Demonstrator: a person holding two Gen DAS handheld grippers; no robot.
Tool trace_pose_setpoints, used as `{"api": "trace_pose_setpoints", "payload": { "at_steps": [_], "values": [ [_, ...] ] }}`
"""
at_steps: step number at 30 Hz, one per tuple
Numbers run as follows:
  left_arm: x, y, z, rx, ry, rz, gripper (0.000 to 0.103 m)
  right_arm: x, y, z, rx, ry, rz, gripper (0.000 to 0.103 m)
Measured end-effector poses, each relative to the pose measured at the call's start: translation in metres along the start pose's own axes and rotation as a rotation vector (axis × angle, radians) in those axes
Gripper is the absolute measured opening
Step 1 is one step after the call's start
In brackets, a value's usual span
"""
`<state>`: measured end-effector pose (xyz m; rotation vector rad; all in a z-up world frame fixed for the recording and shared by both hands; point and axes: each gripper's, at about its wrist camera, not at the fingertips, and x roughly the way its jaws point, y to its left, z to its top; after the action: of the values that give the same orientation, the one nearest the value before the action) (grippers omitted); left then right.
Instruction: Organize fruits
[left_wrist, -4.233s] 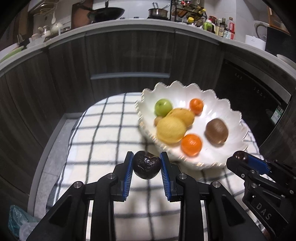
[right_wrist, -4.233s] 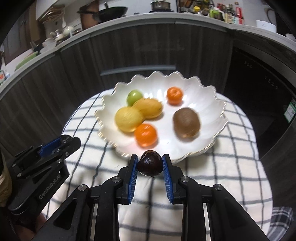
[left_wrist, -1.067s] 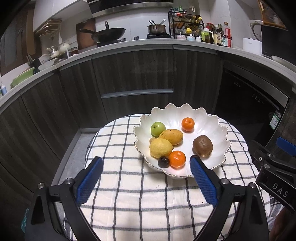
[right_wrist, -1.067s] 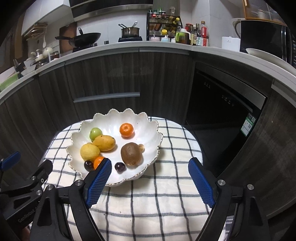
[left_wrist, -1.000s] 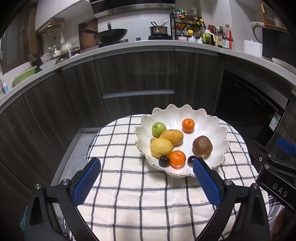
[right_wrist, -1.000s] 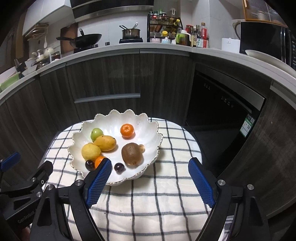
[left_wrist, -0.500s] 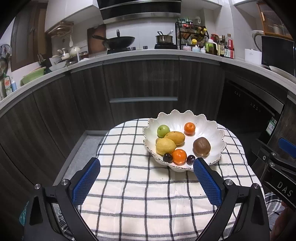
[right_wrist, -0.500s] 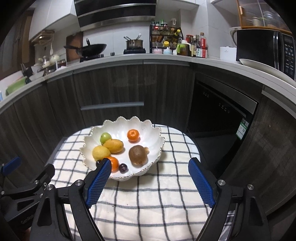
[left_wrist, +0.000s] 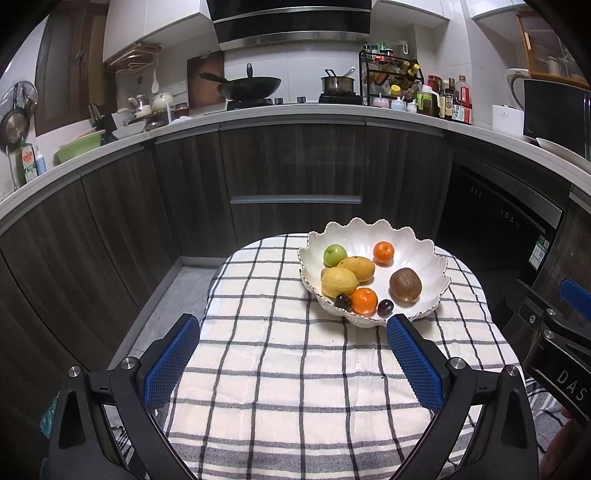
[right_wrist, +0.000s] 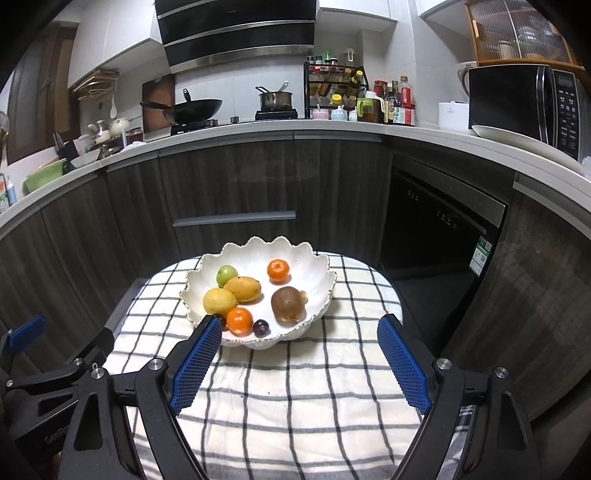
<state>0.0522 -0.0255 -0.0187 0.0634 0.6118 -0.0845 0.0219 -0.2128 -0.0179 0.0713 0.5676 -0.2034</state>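
A checked cloth (left_wrist: 295, 369) covers the small table; the scalloped white bowl (left_wrist: 436, 266) sits on it.

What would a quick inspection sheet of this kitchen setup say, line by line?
Surface: small table under a white cloth with dark checks; cloth lies mostly flat, slightly rumpled.
Job's things: white scalloped ceramic bowl holds a green apple, a yellow mango, a yellow lemon, two orange tangerines, a brown kiwi and two dark plums.
Clutter: nothing seen on the cloth outside the bowl.
Grippers: left gripper and right gripper both open, empty, short of the bowl.
Cables: nothing seen.
Surroundings: dark wood cabinets, black wok, steel saucepan, black microwave.
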Motion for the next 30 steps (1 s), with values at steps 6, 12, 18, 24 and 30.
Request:
{"api": "trace_pose_setpoints", "payload": {
  "at_steps": [6, 12, 18, 24, 30],
  "values": [
    [-0.0025, -0.0009, -0.0031, 0.003, -0.005, 0.002, 0.103, -0.0034, -0.0004, -0.0035, 0.004, 0.003, -0.002, 0.087],
    [-0.0031, -0.0015, -0.0035, -0.001, -0.007, 0.003, 0.103, -0.0042, -0.0007, -0.0036, 0.004, -0.003, -0.003, 0.087],
    [-0.0033, -0.0015, -0.0035, 0.0, -0.007, 0.002, 0.103, -0.0048, 0.0003, -0.003, 0.003, -0.004, -0.002, 0.087],
    [-0.0044, -0.0021, -0.0024, 0.001, -0.009, 0.002, 0.103, -0.0049, 0.0012, -0.0023, 0.003, -0.006, -0.002, 0.087],
    [-0.0044, -0.0024, -0.0025, 0.0, -0.01, 0.003, 0.103, -0.0051, 0.0012, -0.0021, 0.004, -0.006, -0.001, 0.087]
  ]
}}
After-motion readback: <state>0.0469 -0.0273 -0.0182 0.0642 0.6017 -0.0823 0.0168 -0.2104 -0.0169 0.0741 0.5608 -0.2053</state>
